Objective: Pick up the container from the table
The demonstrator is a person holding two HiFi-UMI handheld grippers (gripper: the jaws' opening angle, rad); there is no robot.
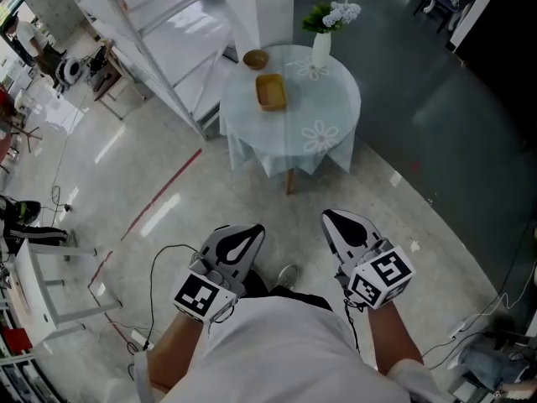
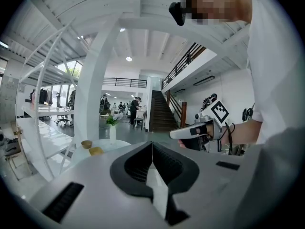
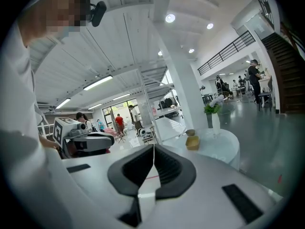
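Note:
The container is a shallow yellow-orange rectangular tray on the round table, which has a pale blue cloth. It lies well ahead of both grippers. In the head view my left gripper and right gripper are held low near the person's body, over the floor and far short of the table. Both are shut with nothing between their jaws. The container appears small at the left of the left gripper view. In the right gripper view the container lies right of the shut jaws.
A small brown bowl and a white vase of flowers stand on the table beside the container. A white pillar and white shelving frame rise behind and left. Cables trail on the floor.

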